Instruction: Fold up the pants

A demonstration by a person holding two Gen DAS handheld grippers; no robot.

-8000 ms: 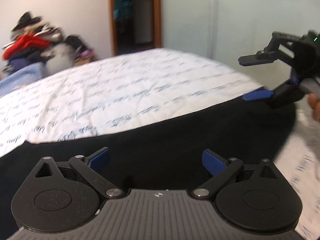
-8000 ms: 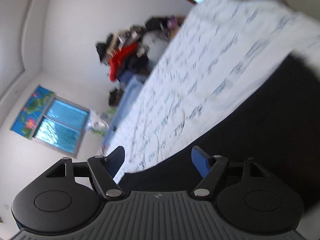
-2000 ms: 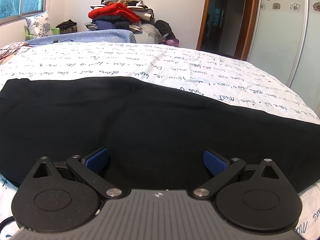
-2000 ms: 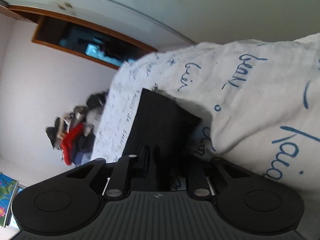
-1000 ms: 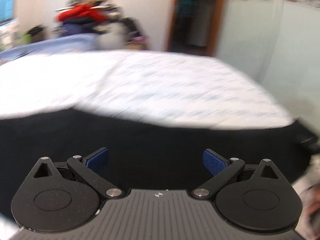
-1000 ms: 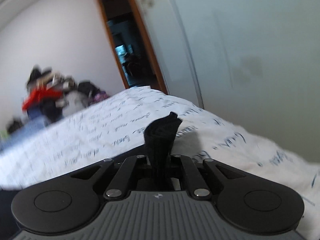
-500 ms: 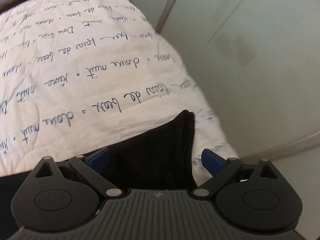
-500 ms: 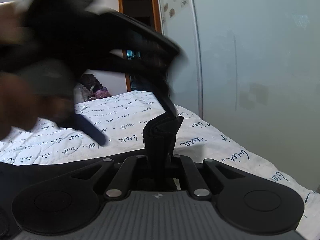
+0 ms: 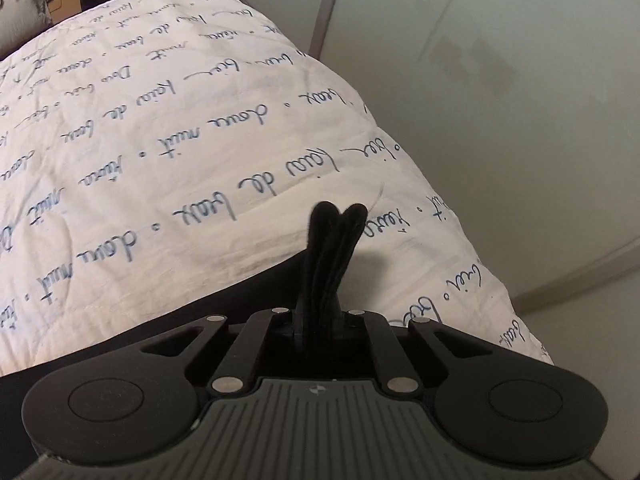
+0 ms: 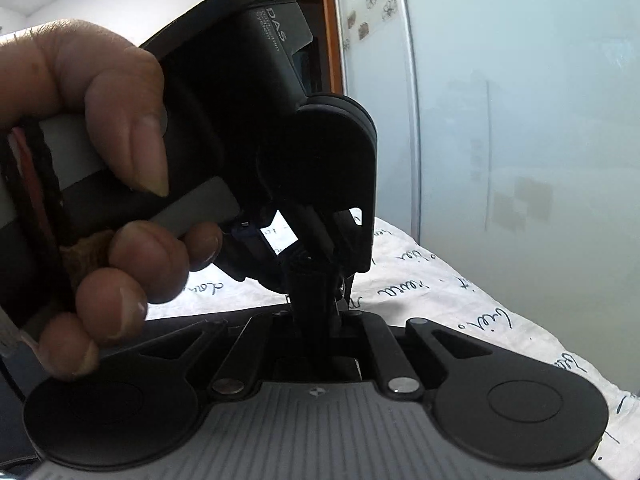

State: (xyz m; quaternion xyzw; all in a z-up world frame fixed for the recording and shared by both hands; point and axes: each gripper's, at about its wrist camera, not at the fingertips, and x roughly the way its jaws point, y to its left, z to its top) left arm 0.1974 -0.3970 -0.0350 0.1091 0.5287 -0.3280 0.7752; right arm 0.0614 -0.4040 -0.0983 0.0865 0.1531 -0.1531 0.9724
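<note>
The left hand-held gripper [image 9: 320,320] has just closed its jaws and now clamps a bunched fold of the black pants [image 9: 334,248] at the bed's [image 9: 160,140] right corner. The right hand-held gripper [image 10: 316,320] pinches the same pants [image 10: 310,292] fabric just beside it. A hand [image 10: 92,200] grips the left unit.

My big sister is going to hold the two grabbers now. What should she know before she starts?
Left gripper: its jaws have just closed and are shut on a bunched corner of the black pants.
Right gripper: jaws shut on black pants cloth too. The left hand and its gripper sit right in front of it, very close.
The pants: the rest lies on the white bedspread with blue writing, near the bed's edge by the pale wardrobe door.
Done: both corners are gripped.
Left: probably carry the held end over the rest of the pants, lay it flat, then let go. How many folds are made cannot be told.
</note>
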